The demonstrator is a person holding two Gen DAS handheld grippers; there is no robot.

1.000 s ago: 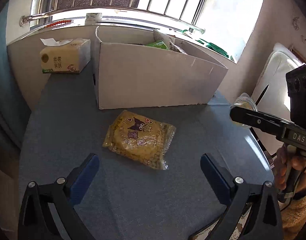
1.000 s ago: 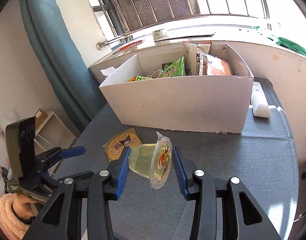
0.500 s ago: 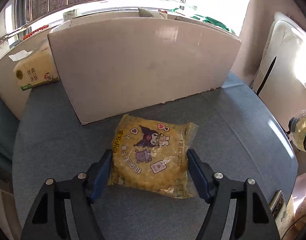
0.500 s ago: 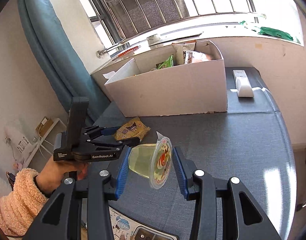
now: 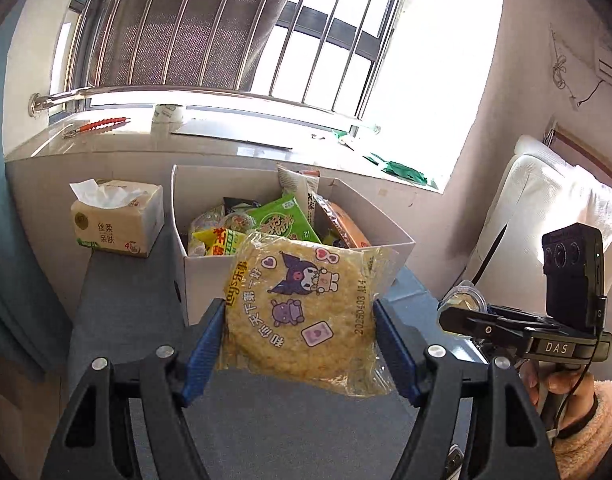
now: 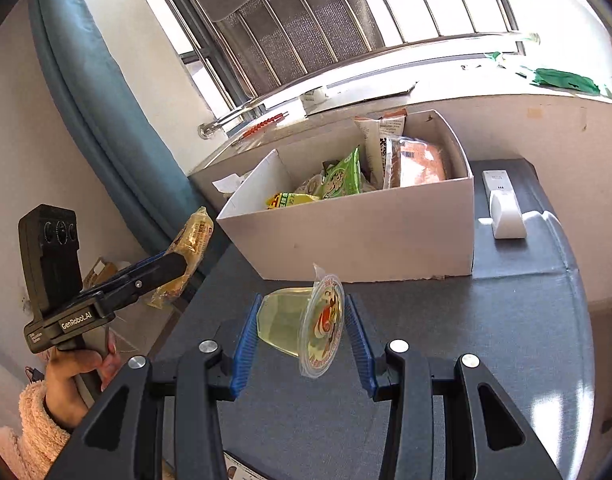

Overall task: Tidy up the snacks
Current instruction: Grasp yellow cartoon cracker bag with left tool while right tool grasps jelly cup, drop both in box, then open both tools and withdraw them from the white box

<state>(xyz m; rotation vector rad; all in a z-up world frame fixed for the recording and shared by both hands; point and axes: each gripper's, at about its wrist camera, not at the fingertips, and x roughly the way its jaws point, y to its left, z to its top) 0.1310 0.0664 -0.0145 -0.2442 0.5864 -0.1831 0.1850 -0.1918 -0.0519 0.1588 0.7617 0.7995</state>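
The left claw (image 5: 300, 338) grips the yellow pack (image 5: 302, 312) aloft, the box (image 5: 210, 280) just beyond it. The right claw (image 6: 302, 332) clamps a jelly cup (image 6: 294, 326) on its side, farther back above the tabletop (image 6: 506, 320); left likely drops first.

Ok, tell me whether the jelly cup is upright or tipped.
Tipped. The jelly cup lies sideways in the right gripper, its printed lid facing the right finger, held above the table.

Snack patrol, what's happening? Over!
Left gripper shut on yellow snack pack. Right gripper shut on jelly cup. Box ahead, nothing blocking.
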